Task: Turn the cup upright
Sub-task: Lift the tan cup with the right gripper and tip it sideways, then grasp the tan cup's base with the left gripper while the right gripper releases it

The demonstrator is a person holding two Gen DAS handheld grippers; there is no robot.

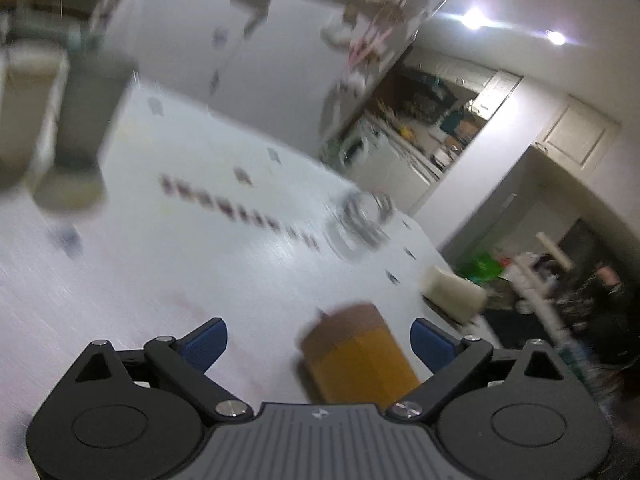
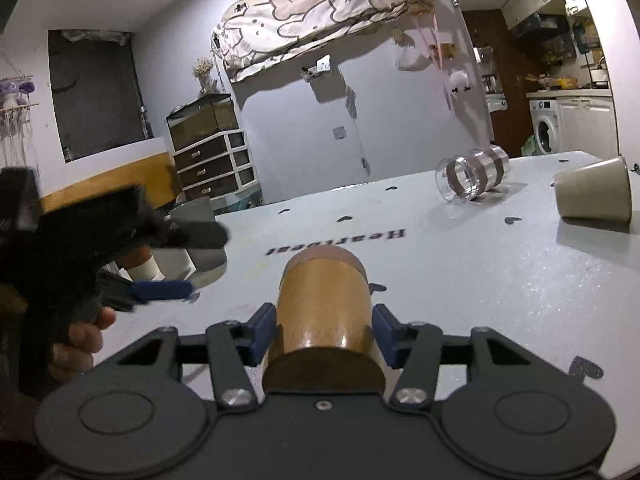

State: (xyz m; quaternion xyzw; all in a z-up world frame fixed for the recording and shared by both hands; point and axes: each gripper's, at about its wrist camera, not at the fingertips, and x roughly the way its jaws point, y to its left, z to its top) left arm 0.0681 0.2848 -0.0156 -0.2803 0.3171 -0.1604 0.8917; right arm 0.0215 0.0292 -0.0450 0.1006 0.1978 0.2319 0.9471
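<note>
A tan-orange cup (image 2: 324,312) with brown ends lies on its side on the white table (image 2: 500,280). My right gripper (image 2: 325,330) has its blue pads against both sides of the cup. In the blurred left wrist view the same cup (image 1: 356,352) lies between wide-open blue fingers, nearer the right one. My left gripper (image 1: 319,340) is open and empty. It also shows in the right wrist view (image 2: 176,264), held by a hand at the left.
A clear glass (image 2: 472,178) with dark bands lies on its side far right. A beige cup (image 2: 594,194) lies on its side at the right edge. A grey cup (image 2: 198,236) stands at the left table edge. The table's front edge is close.
</note>
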